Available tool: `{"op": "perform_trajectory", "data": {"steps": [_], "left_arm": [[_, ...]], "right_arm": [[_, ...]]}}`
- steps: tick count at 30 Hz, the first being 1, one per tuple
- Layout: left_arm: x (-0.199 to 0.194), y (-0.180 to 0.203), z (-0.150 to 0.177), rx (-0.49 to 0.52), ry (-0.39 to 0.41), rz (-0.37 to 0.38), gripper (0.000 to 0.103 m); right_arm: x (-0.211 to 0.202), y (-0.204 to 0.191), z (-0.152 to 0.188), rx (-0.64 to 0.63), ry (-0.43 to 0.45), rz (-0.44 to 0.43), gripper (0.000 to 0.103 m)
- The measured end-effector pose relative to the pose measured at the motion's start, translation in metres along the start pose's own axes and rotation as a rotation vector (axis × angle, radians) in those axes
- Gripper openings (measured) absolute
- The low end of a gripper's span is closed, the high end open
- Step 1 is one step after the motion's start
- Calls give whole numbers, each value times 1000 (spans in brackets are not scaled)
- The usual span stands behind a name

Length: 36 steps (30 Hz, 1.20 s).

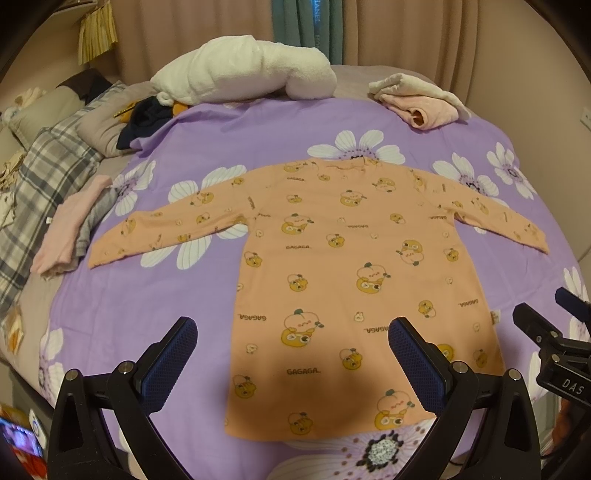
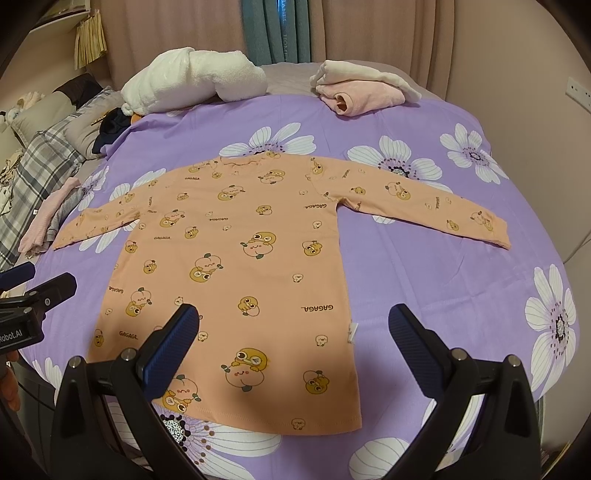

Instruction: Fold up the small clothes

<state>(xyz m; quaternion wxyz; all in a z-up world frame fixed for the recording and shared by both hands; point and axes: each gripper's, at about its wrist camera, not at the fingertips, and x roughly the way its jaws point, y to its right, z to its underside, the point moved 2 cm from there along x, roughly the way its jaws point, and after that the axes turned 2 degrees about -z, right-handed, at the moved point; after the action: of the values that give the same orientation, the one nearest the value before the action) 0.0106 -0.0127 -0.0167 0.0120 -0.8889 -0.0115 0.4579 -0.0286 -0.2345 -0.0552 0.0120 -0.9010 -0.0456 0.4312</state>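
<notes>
An orange long-sleeved child's shirt (image 1: pixel 332 266) with cartoon prints lies flat on the purple flowered sheet (image 1: pixel 147 314), both sleeves spread out, neck at the far end. The right wrist view shows the same shirt (image 2: pixel 240 258). My left gripper (image 1: pixel 291 328) hovers open above the hem's left part, holding nothing. My right gripper (image 2: pixel 293 321) hovers open above the hem's right part, also with nothing between its fingers. The right gripper's black body (image 1: pixel 554 343) shows at the right edge of the left view, and the left gripper's body (image 2: pixel 33 295) at the left edge of the right view.
A white fluffy bundle (image 1: pixel 243 74) and a folded pink and cream garment (image 1: pixel 421 99) lie at the sheet's far end. Pink and grey clothes (image 1: pixel 70 229) sit at the left, beside plaid bedding (image 1: pixel 40 173). Curtains (image 2: pixel 369 29) hang behind the bed.
</notes>
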Motion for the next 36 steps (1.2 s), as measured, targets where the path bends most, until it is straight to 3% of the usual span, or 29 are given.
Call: {"op": "perform_trajectory", "data": {"steps": [8, 11, 12, 14, 17, 19, 22, 25, 27, 29, 30, 33, 35, 36], "left_arm": [[16, 0, 10, -2, -12, 17, 102], [25, 2, 13, -39, -51, 59, 102], [22, 2, 9, -107, -112, 144, 102], [24, 3, 6, -130, -138, 171, 102], [32, 3, 5, -86, -104, 130, 102], [42, 1, 4, -113, -125, 190, 102], [57, -5, 3, -222, -188, 327, 102], [72, -12, 2, -344, -244, 422, 102], [80, -17, 1, -400, -280, 433, 102], [90, -22, 9, -403, -371, 346, 102], [94, -23, 8, -407, -381, 341, 102], [100, -22, 3, -459, -330, 431, 102], [108, -19, -6, -460, -221, 490, 102], [108, -18, -6, -458, -215, 472, 102]], "right_arm": [[3, 12, 4, 13, -2, -4, 103], [10, 18, 7, 43, -2, -17, 103], [12, 21, 8, 58, -9, -27, 103], [16, 27, 11, 101, -26, -66, 103], [18, 35, 9, 223, -100, -197, 103], [20, 46, 11, 261, -202, -199, 103], [21, 75, 11, 392, -176, -285, 103], [31, 125, 16, 585, -52, -350, 103], [42, 161, 23, 723, 7, -366, 103], [55, 202, 30, 858, 61, -352, 103], [59, 215, 32, 889, 79, -337, 103], [76, 251, 32, 973, 107, -229, 103], [89, 265, 29, 1005, 134, -227, 99], [95, 269, 26, 1025, 139, -220, 97]]}}
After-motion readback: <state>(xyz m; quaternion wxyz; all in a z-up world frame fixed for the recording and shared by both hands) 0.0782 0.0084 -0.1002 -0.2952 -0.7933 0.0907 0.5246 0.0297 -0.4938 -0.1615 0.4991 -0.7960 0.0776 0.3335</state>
